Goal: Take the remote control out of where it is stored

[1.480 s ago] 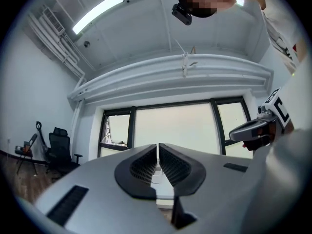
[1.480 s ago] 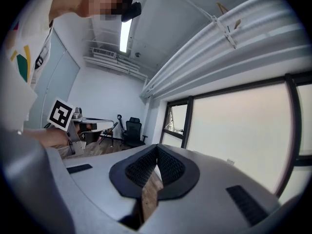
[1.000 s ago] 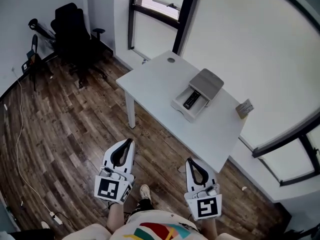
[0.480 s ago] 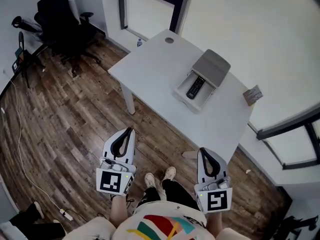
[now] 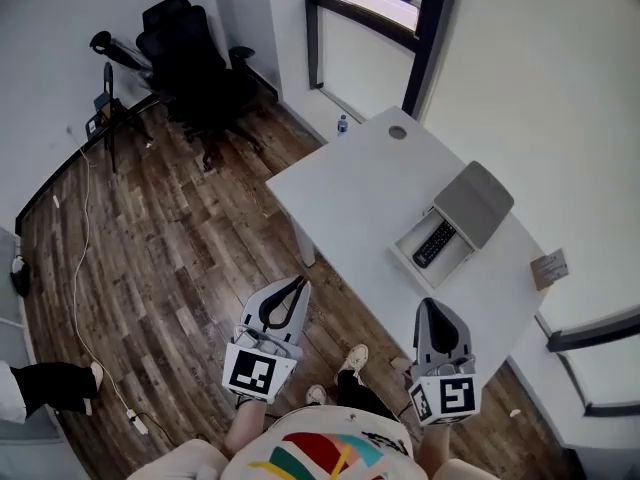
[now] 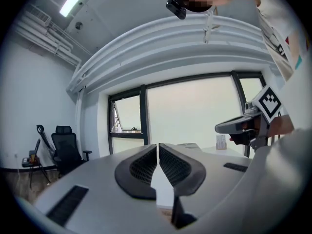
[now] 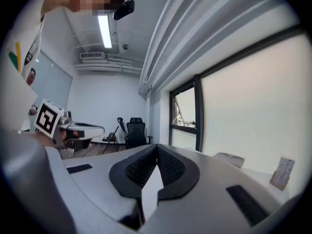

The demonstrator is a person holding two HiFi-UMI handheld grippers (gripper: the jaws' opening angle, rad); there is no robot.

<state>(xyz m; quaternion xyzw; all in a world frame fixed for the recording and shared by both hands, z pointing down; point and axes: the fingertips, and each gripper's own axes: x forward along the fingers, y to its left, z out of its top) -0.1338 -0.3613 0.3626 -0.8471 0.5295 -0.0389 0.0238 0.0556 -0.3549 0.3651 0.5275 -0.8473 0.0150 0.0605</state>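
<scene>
The remote [image 5: 434, 244] lies in an open grey box [image 5: 410, 267] on the white table [image 5: 350, 193], with the lid [image 5: 475, 203] tipped back. Bare tabletop separates it from both grippers. The left gripper [image 5: 297, 285] is over the wood floor and the right gripper [image 5: 431, 308] is at the table's near edge. Both have their jaws pressed together on nothing. A small card stand [image 5: 550, 268] sits beyond the box. An office chair [image 5: 190, 63], a bottle [image 5: 342, 124] and a loose cable [image 5: 82, 258] are on the floor. Only the head view shows the remote. The right gripper view catches just the lid and the card.
</scene>
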